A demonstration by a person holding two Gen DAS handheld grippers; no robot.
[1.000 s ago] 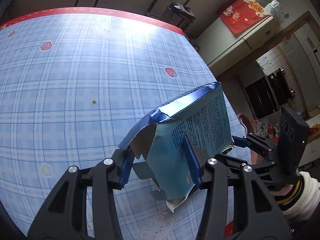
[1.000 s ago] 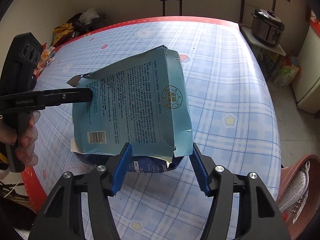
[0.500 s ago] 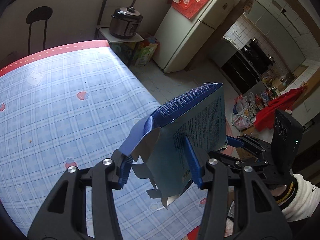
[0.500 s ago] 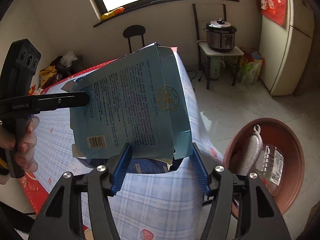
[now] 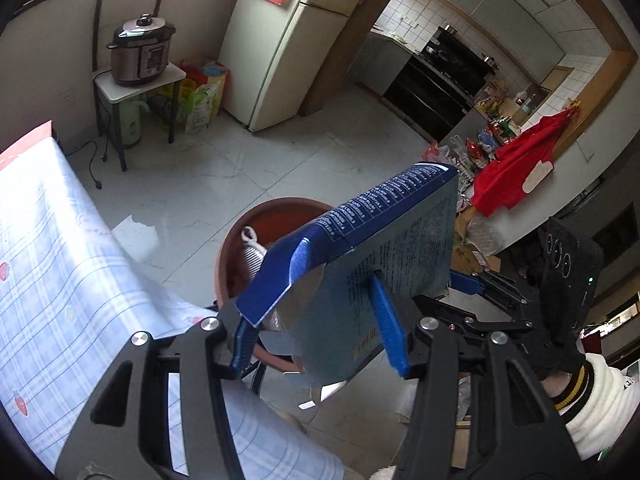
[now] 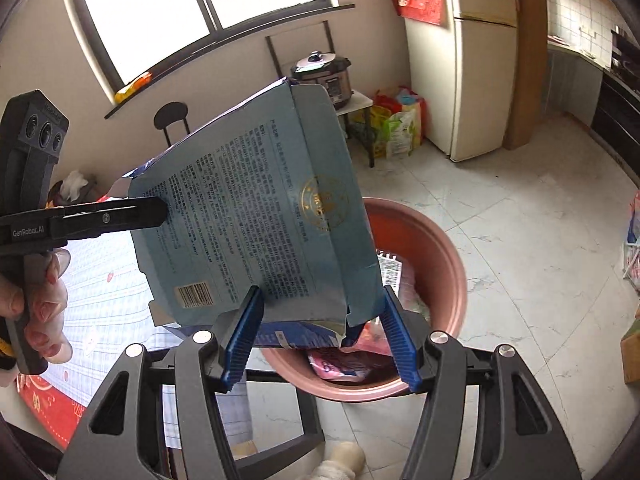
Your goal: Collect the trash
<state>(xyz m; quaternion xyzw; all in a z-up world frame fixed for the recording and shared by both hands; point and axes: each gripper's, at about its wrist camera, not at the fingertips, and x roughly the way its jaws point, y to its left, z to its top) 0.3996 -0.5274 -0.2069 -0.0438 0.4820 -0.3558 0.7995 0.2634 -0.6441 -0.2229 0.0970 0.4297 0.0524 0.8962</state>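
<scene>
Pale floor tiles point(image 6: 500, 208) are filling the room between a window wall and a cream fridge point(image 6: 480, 80); at the left, a checked blue tabletop point(image 5: 52, 264) is ending at its near edge, and a hand point(image 6: 40, 304) is gripping the left hand-held gripper point(image 5: 320, 334), whose jaws have just been opening yet are pressing the torn blue carton point(image 6: 256, 216) between them; the carton is hanging in the air, past the tabletop's edge, over a reddish-brown basin point(image 6: 440, 264) on the floor; the right hand-held gripper point(image 6: 320, 340) is clamping the carton's lower end; a pressure cooker point(image 5: 142, 50) is sitting on a small stand by the fridge.
</scene>
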